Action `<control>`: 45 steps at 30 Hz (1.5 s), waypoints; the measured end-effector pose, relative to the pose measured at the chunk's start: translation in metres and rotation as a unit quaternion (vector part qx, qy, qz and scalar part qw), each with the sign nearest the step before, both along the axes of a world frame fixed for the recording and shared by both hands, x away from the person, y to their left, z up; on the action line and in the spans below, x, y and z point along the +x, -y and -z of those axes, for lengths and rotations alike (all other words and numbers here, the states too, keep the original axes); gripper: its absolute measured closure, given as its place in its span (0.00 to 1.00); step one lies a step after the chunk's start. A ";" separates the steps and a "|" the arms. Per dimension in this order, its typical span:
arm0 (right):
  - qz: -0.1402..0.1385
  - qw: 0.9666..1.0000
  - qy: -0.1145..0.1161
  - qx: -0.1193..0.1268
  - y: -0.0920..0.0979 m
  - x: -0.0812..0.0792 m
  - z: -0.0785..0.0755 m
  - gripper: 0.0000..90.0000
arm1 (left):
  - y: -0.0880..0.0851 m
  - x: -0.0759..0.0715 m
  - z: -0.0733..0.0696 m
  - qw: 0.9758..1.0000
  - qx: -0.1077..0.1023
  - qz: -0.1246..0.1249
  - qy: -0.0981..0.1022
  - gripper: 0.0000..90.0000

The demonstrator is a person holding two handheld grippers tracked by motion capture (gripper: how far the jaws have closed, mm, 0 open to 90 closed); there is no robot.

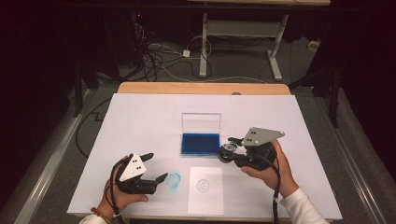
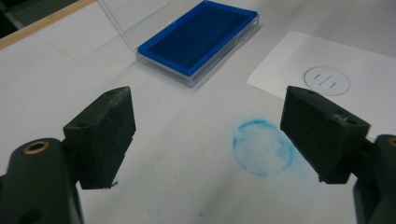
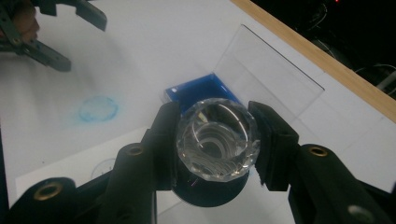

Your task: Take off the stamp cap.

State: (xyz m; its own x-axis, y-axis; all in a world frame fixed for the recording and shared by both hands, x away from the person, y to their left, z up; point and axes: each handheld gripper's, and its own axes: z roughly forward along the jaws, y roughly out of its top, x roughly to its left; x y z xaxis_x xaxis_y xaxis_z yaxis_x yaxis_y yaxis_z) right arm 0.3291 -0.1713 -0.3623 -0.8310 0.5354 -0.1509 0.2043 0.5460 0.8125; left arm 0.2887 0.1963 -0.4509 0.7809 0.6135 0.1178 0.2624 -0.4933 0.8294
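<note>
**Q:** State of your right claw [image 1: 229,150]?

**A:** Pinching the stamp [image 3: 215,140]. In the right gripper view its clear faceted handle sits between my two black pads [image 3: 164,140], both pressed against its sides, and the dark round base shows below. The stamp is lifted off the table [image 1: 140,116], tilted, and hangs just beside the right front corner of the ink pad [image 1: 201,144].

**Q:** And the ink pad?

**A:** Blue pad in a clear case, lid [image 1: 201,122] standing open at the far side. It sits near the middle of the white-covered table. Nothing is touching it.

**Q:** Left claw [image 1: 156,167]?

**A:** Spread wide, nothing between the pads. The left gripper view shows bare table between them. My left hand [image 1: 119,196] holds it low over the near left part of the table, tips pointing toward the centre.

**Q:** Marks on the surface?

**A:** One smudged blue ring [image 2: 262,147] directly on the table cover, just beside the right pad of the left claw. It has a pale centre and a fuzzy edge. To its right lies a white sheet of paper [image 1: 205,190] carrying a cleaner circular stamp print [image 2: 326,80], thin outline with a few strokes inside; I cannot read them.

**Q:** Spacing?

**A:** Paper lies in front of the ink pad, apart from it. Ring and paper lie near each other, not touching. The two claws are well apart.
</note>
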 end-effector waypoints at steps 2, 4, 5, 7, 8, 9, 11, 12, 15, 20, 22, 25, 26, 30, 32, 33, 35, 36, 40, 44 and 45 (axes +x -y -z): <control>-0.002 1.000 0.001 0.004 -0.005 0.000 0.000 0.63 | 0.008 0.001 -0.001 1.000 -0.005 0.010 0.000 0.20; -0.007 1.000 -0.002 0.011 -0.010 0.000 -0.001 0.63 | 0.018 0.002 -0.002 1.000 -0.008 0.022 0.000 0.20; -0.010 1.000 -0.002 0.012 -0.012 0.000 -0.001 0.63 | 0.023 0.003 -0.002 1.000 -0.009 0.029 -0.002 0.20; -0.013 1.000 -0.002 0.017 -0.018 -0.001 -0.001 0.63 | 0.035 0.004 -0.003 0.999 -0.004 0.039 0.001 0.20; -0.018 1.000 -0.002 0.021 -0.021 -0.001 -0.001 0.63 | 0.040 0.005 -0.003 0.999 -0.005 0.046 0.001 0.20; -0.021 0.999 -0.004 0.027 -0.023 -0.002 -0.001 0.63 | 0.050 0.006 -0.003 0.998 -0.007 0.055 0.000 0.20; -0.029 0.999 -0.006 0.030 -0.031 -0.004 -0.001 0.63 | 0.056 0.007 -0.004 0.998 -0.006 0.061 0.001 0.20; -0.034 0.999 -0.007 0.032 -0.034 -0.006 0.000 0.63 | 0.061 0.007 -0.005 0.998 -0.002 0.064 0.005 0.21; -0.050 0.998 -0.011 0.034 -0.044 -0.011 0.002 0.63 | 0.070 0.009 -0.007 0.997 -0.016 0.079 0.005 0.23; -0.065 0.997 -0.015 0.033 -0.057 -0.019 0.006 0.63 | 0.084 0.009 -0.008 0.995 -0.026 0.097 0.006 0.23; -0.066 0.997 -0.016 0.037 -0.059 -0.020 0.008 0.63 | 0.087 0.008 -0.007 0.995 -0.023 0.101 0.009 0.23; -0.069 0.997 -0.022 0.042 -0.061 -0.020 0.010 0.63 | 0.090 0.006 -0.007 0.994 -0.020 0.105 0.013 0.23; -0.068 0.997 -0.022 0.043 -0.061 -0.020 0.010 0.63 | 0.090 0.006 -0.007 0.994 -0.023 0.106 0.012 0.23; -0.073 0.996 -0.022 0.045 -0.063 -0.021 0.011 0.63 | 0.092 0.005 -0.006 0.993 -0.023 0.114 0.008 0.27; -0.073 0.996 -0.026 0.049 -0.064 -0.022 0.012 0.63 | 0.091 0.004 -0.006 0.993 -0.024 0.117 0.011 0.31; -0.074 0.996 -0.027 0.049 -0.064 -0.022 0.013 0.63 | 0.091 0.004 -0.006 0.993 -0.024 0.117 0.011 0.31; -0.074 0.996 -0.028 0.050 -0.065 -0.022 0.015 0.63 | 0.090 0.005 -0.006 0.993 -0.027 0.118 0.009 0.35; -0.075 0.995 -0.030 0.050 -0.065 -0.022 0.015 0.63 | 0.089 0.005 -0.006 0.993 -0.028 0.115 0.012 0.37; -0.076 0.995 -0.034 0.051 -0.066 -0.022 0.019 0.63 | 0.090 0.005 -0.006 0.993 -0.026 0.115 0.012 0.39; -0.077 0.995 -0.034 0.050 -0.067 -0.023 0.020 0.63 | 0.091 0.005 -0.004 0.993 -0.020 0.118 0.011 0.39; -0.078 0.995 -0.035 0.051 -0.067 -0.023 0.020 0.63 | 0.091 0.005 -0.004 0.993 -0.016 0.118 0.011 0.39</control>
